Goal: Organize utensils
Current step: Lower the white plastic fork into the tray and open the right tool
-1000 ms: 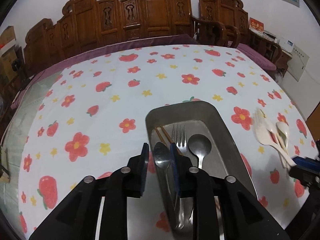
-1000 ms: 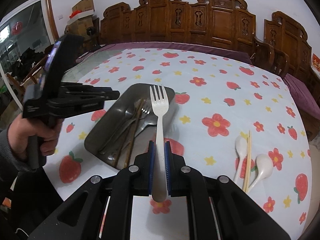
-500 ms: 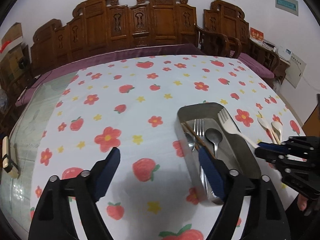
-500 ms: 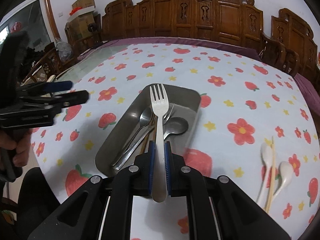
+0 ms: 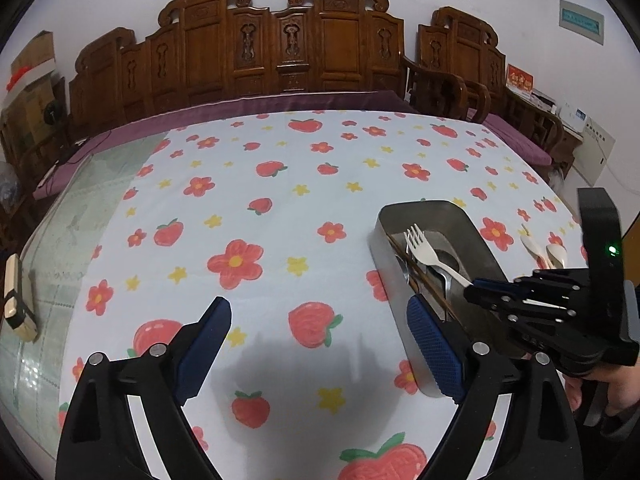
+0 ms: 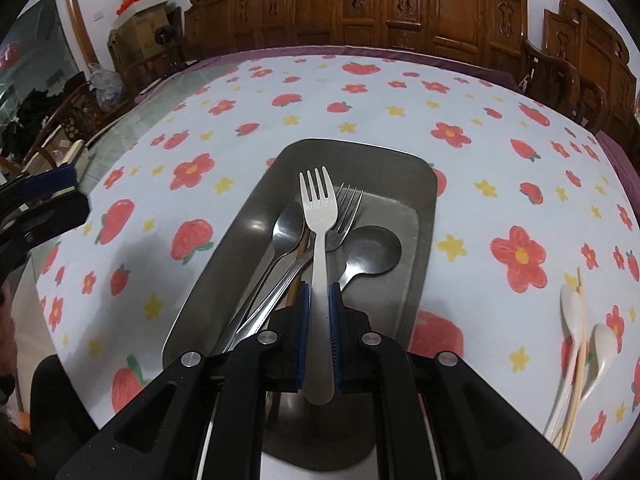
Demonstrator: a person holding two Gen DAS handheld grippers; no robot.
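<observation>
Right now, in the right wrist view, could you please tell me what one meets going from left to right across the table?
Left gripper → metal tray, with the white fork held over it → white spoons and chopsticks.

One metal tray (image 6: 256, 216), two metal spoons (image 6: 372, 250), two forks (image 6: 320, 216), two white spoons (image 6: 572, 312).

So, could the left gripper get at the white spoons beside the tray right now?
Probably not directly: the white spoons lie beyond the metal tray, and the right gripper, holding the white fork, crosses that path.
</observation>
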